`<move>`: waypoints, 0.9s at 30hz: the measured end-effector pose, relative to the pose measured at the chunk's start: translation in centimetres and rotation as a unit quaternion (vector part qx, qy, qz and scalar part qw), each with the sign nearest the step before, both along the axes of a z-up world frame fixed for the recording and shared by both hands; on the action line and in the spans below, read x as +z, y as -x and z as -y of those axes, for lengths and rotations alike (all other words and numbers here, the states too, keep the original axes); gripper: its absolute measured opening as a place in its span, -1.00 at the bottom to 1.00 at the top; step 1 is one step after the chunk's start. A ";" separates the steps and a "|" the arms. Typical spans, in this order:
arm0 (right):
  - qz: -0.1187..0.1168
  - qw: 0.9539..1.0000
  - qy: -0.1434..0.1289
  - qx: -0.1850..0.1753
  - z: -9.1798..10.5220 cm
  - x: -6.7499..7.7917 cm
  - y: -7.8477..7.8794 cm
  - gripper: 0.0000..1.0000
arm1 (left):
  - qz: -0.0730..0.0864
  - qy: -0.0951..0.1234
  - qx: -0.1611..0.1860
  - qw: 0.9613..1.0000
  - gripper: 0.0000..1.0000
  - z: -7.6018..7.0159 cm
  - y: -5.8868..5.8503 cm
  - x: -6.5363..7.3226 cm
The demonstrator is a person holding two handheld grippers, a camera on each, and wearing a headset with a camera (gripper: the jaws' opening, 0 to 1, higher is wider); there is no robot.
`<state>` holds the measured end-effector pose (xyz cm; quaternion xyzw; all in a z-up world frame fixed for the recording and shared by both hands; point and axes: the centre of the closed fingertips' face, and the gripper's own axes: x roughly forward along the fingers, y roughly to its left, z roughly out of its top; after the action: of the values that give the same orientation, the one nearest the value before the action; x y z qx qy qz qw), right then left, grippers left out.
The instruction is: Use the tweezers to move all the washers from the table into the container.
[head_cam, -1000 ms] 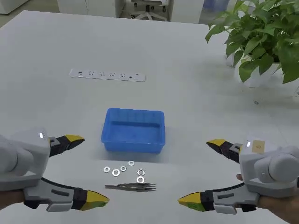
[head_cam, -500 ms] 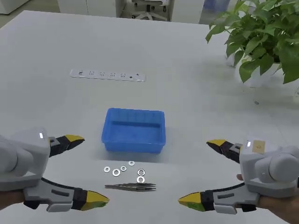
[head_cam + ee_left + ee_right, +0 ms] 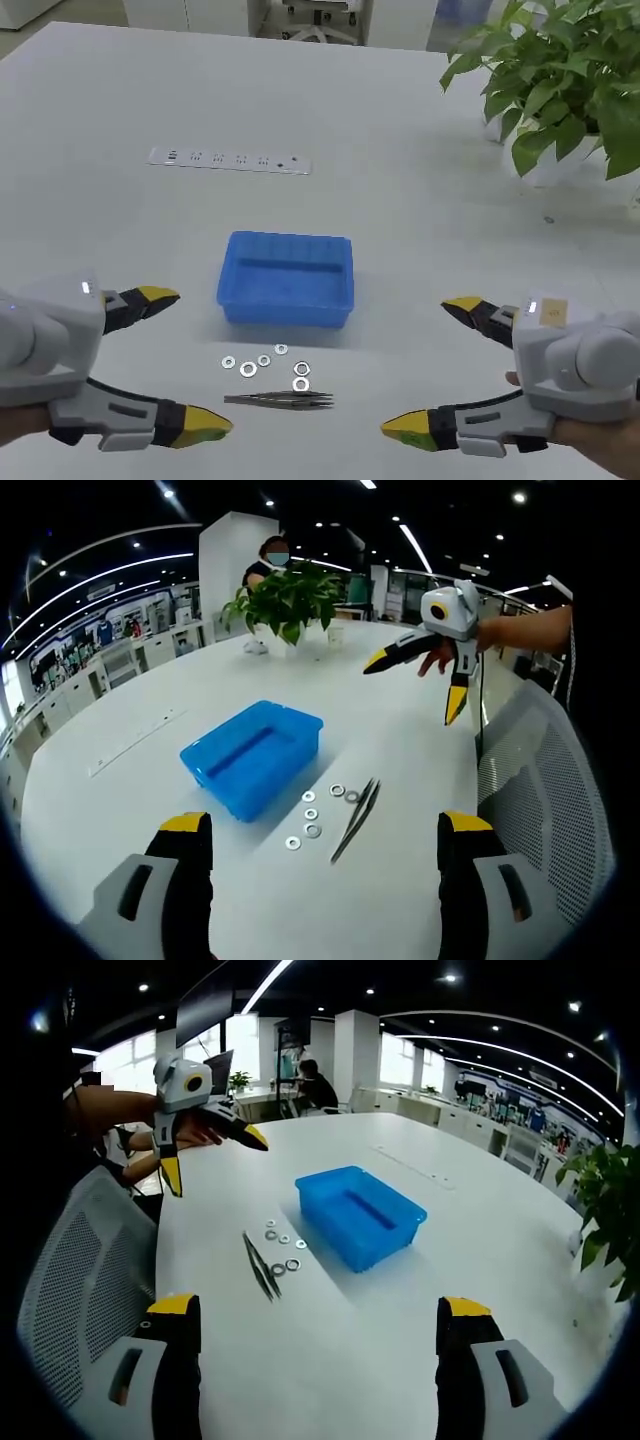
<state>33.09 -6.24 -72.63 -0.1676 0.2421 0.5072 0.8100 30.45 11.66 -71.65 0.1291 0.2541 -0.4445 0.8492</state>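
We hold our left gripper (image 3: 183, 360) low at the left of the head view, its yellow-tipped jaws spread wide and pointing inward to the right. Our right gripper (image 3: 430, 368) mirrors it on the other side, jaws equally wide, pointing left. The two face each other, well apart. Our right hand (image 3: 605, 455) grips its handle from behind.

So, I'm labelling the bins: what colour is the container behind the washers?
Plain blue. The container shows clearest in the head view.
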 end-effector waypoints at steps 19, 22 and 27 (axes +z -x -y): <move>0.004 1.000 -0.002 0.000 -0.1 0.3 -0.1 0.97 | 0.002 -0.001 0.000 1.000 0.99 -0.2 -0.1 0.1; 0.005 1.000 -0.002 0.001 -0.1 0.3 0.0 0.97 | 0.003 -0.001 0.000 1.000 0.98 -0.3 0.0 0.2; 0.005 1.000 -0.001 0.001 0.0 0.3 0.0 0.97 | 0.003 -0.002 -0.001 1.000 0.98 -0.3 0.0 0.2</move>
<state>33.13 -6.26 -72.31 -0.1695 0.2374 0.5073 0.8109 30.48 11.93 -71.41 0.1328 0.2522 -0.4444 0.8493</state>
